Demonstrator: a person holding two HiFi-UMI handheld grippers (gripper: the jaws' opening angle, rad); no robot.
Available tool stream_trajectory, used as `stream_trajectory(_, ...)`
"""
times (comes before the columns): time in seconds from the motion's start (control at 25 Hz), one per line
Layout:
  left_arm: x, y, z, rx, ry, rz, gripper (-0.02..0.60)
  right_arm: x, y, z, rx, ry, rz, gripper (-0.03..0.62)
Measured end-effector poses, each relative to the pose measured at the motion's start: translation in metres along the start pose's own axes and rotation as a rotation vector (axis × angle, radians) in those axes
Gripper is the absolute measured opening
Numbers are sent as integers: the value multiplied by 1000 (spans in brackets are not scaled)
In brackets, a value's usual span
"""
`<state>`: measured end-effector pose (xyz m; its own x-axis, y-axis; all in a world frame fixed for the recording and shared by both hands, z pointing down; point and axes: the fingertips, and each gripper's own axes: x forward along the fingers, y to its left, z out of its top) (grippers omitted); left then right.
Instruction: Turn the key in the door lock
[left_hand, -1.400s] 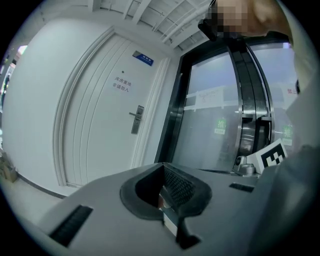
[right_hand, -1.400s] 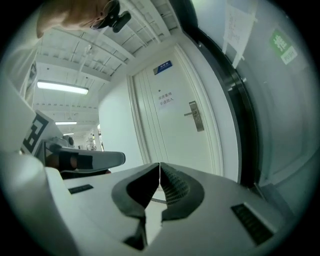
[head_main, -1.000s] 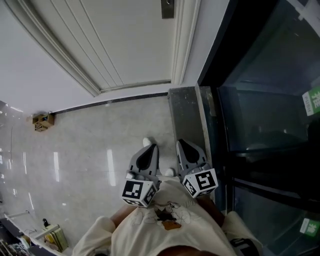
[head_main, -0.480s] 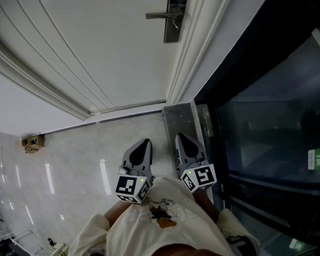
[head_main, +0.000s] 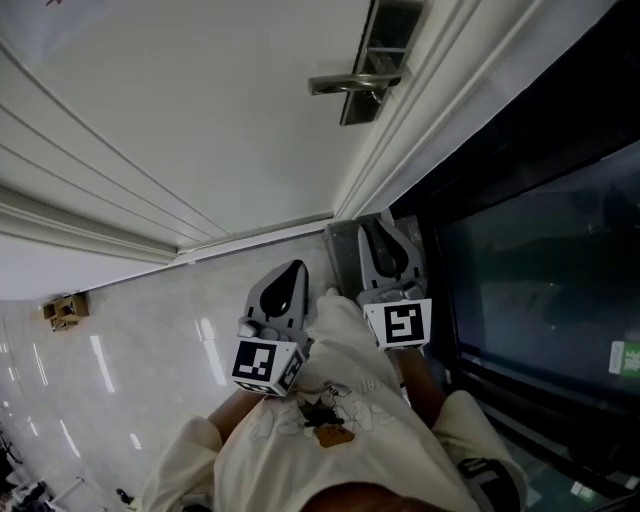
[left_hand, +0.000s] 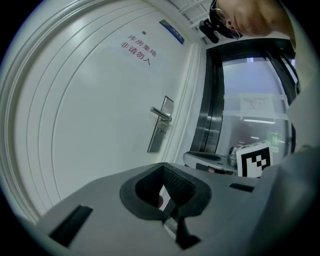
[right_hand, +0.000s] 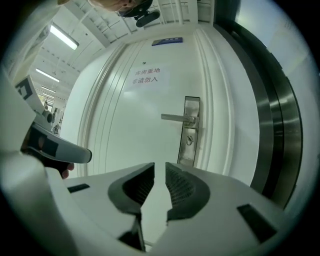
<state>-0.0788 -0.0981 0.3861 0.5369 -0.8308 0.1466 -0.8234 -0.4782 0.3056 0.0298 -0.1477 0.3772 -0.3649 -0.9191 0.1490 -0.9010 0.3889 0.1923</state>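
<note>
White panelled door (head_main: 200, 100) filled the frame, a dark glass panel (head_main: 540, 260) to its right. The person's left gripper (left_hand: 163, 170) faced the door with jaws closed together on nothing; the right gripper (right_hand: 160, 170), its jaws just opening, showed a narrow gap with nothing in it. Both were well apart from the steel lock plate (right_hand: 190, 131) at the door's right edge, its lever handle (head_main: 350, 84) above the keyhole cylinder (right_hand: 189, 140); whether a key sat there could not be told.
</note>
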Motion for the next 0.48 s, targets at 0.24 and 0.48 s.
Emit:
stream_trajectory(0.24, 33, 3, 14, 3, -7, -11, 6, 44, -24, 12, -71, 11, -16, 94)
stream_trajectory(0.48, 53, 4, 15, 9, -9, -6, 6, 83, -56, 30, -243, 1, -118, 94)
